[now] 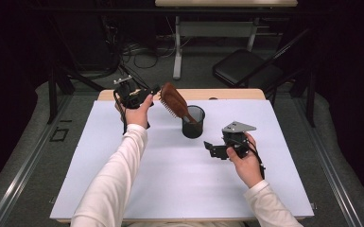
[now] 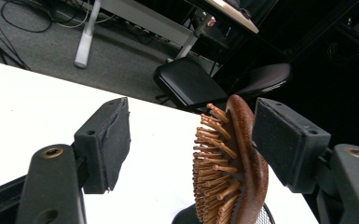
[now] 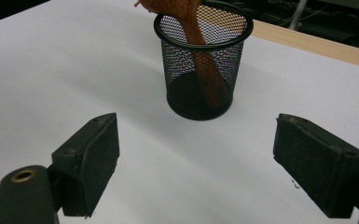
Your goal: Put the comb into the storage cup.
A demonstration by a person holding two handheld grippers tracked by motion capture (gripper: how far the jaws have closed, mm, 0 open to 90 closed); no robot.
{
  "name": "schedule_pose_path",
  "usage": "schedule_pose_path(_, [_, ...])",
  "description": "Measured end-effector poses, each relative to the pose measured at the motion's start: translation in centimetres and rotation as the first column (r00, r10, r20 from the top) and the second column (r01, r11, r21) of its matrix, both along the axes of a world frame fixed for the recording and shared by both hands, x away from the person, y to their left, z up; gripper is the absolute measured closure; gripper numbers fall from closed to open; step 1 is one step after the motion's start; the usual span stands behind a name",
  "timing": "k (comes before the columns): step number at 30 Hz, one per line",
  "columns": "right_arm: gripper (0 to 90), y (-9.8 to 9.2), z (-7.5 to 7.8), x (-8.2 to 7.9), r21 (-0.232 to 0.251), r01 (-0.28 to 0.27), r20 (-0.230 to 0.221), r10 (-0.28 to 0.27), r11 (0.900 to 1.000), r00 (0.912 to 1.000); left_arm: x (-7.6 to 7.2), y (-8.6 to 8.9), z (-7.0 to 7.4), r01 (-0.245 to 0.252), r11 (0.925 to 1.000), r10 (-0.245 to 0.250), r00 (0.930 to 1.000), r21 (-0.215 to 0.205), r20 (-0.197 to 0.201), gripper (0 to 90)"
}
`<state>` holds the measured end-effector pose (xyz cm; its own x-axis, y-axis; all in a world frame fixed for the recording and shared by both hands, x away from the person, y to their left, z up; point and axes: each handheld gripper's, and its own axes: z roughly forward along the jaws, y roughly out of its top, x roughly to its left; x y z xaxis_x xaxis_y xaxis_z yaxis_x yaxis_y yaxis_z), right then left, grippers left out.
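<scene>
A brown wooden hairbrush [image 1: 172, 100] stands handle-down in a black mesh cup [image 1: 194, 125] at the far middle of the white table, its head leaning left out of the rim. My left gripper [image 1: 147, 94] is held level at the brush head. In the left gripper view the hairbrush [image 2: 242, 154] lies between the jaws of the left gripper [image 2: 191, 121]: the right pad is against its back, the left pad stands clear of the bristles. My right gripper [image 1: 210, 150] rests open to the right of the cup. The right gripper view has the right gripper [image 3: 196, 140] facing the cup [image 3: 177, 70] with nothing between the jaws.
The white tabletop [image 1: 170, 179] has free room in front and to both sides. Its wooden far edge [image 1: 227, 93] lies just behind the cup. Beyond it stand a black folding chair [image 1: 246, 68], a desk leg [image 1: 177, 47] and floor cables.
</scene>
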<state>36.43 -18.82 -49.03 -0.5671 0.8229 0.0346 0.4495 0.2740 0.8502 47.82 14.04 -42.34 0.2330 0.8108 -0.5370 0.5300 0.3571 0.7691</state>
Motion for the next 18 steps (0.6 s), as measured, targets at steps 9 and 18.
schedule_pose_path(9, [14.3,0.0,0.0,0.0,-0.003,-0.001,-0.003,0.001,1.0,1.0,-0.1,0.8,0.1,-0.004,0.9992,0.003,0.9998,0.04,0.018,29.3])
schedule_pose_path(18, [14.3,0.1,-0.1,0.0,-0.006,-0.001,-0.005,0.001,1.0,1.0,-0.3,1.7,-0.4,-0.001,0.9985,0.0,0.9999,0.055,0.013,31.9])
